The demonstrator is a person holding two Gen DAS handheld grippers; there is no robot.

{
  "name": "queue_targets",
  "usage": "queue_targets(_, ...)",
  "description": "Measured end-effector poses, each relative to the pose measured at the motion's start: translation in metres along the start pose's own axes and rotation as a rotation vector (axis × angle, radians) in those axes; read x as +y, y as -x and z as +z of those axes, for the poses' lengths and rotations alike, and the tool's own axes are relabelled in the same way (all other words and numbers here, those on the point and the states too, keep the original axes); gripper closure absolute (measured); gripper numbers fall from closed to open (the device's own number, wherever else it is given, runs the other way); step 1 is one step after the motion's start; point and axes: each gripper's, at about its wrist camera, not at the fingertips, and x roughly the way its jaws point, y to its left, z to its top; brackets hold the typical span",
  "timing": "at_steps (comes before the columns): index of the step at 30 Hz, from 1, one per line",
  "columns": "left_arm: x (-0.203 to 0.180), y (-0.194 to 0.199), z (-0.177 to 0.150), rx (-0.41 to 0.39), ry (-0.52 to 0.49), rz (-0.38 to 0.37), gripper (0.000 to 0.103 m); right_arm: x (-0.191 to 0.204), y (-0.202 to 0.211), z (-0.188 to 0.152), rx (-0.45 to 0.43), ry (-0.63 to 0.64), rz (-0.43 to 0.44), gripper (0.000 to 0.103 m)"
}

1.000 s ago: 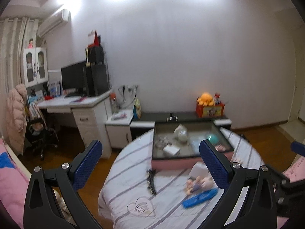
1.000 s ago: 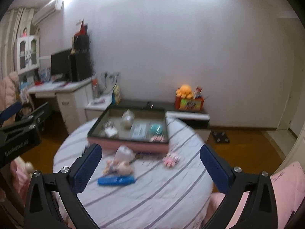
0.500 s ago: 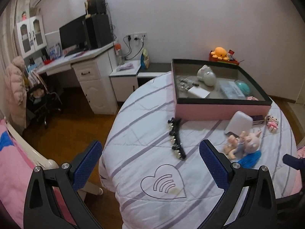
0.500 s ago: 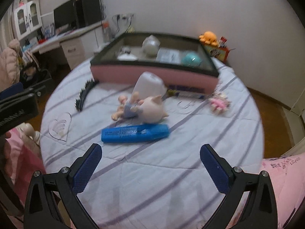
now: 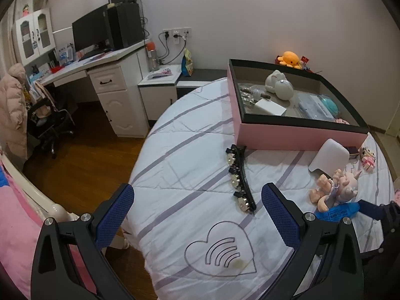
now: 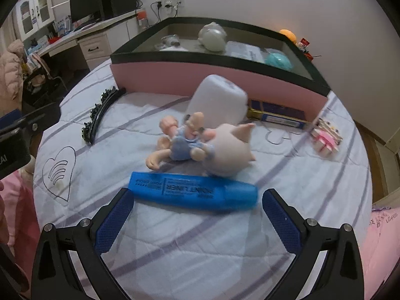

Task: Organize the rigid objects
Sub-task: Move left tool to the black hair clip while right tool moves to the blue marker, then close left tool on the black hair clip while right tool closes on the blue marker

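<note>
Blue plastic highlighter marker (image 6: 192, 191) lies just before the pink open box (image 6: 220, 85); light, stiff, slick. Grip mid-barrel. Right gripper (image 6: 197, 213) jaws wide, empty; left gripper (image 5: 197, 211) likewise.

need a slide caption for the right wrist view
Open right hand-held gripper poised over a blue marker on the striped bedspread, with a plush pig and pink box behind.

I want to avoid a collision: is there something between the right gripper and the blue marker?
Nothing visible: the right gripper is open and the blue marker lies just ahead of its fingertips. The pig doll lies behind it.
</note>
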Motion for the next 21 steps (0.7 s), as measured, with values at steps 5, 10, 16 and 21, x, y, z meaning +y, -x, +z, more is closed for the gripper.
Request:
queue_targets(5, -0.006, -0.01, 0.003, 0.016, -0.012, -0.003, 0.0, -0.006, -0.011, 0.003, 0.003, -0.062, 0.034, 0.0)
queue_targets(10, -0.008, -0.021, 0.006, 0.033, -0.006, -0.008, 0.0, -0.004, -0.016, 0.011, 0.008, -0.101, 0.014, 0.0)
queue_targets(16, -0.01, -0.031, 0.007, 0.054, -0.013, -0.017, 0.0, -0.003, -0.022, 0.019, 0.018, -0.161, -0.017, 0.0)
queue_targets(21, -0.005, -0.033, 0.008, 0.05, 0.014, -0.034, 0.0, -0.009, -0.025, 0.028, 0.011, -0.294, -0.051, 0.0)
